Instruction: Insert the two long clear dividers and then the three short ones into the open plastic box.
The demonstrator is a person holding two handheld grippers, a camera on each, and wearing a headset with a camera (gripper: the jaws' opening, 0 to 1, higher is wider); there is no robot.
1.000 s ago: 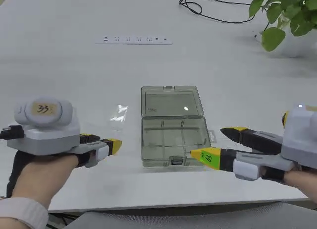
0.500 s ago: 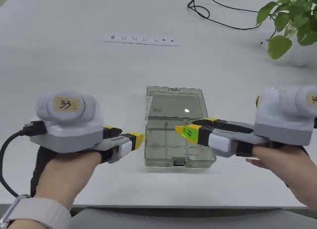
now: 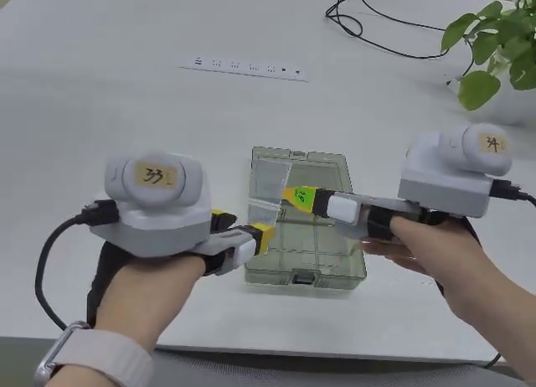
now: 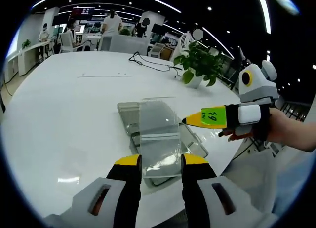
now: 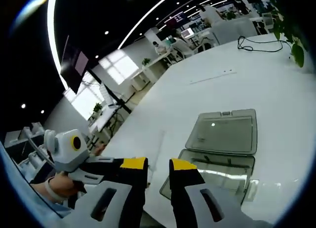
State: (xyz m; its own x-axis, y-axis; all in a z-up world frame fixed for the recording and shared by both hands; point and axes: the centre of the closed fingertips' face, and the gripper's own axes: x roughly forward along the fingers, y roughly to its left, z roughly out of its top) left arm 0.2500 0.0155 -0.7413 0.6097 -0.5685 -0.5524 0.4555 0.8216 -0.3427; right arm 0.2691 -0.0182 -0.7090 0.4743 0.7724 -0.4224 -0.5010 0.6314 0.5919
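Observation:
The open clear plastic box (image 3: 306,276) lies on the white table, its lid (image 3: 297,165) folded back flat. My left gripper (image 3: 243,223) is at the box's left front corner. It is shut on a long clear divider (image 3: 268,186) that reaches out over the box. In the left gripper view the divider (image 4: 158,134) stands between the jaws of the left gripper (image 4: 158,161), in front of the box (image 4: 126,109). My right gripper (image 3: 297,196) hovers over the box, its tip near the divider's far end. In its own view the right gripper (image 5: 158,164) has its jaws a narrow gap apart, beside the box (image 5: 217,176).
A white power strip (image 3: 244,67) lies further back on the table. A black cable (image 3: 377,23) and a potted plant (image 3: 494,43) sit at the back right. The table's near edge runs just below both hands. People and desks are far behind the table.
Both grippers came in toward the box. The right one moved from the box's right side to above it and its jaws narrowed. The left one carried the divider to the right.

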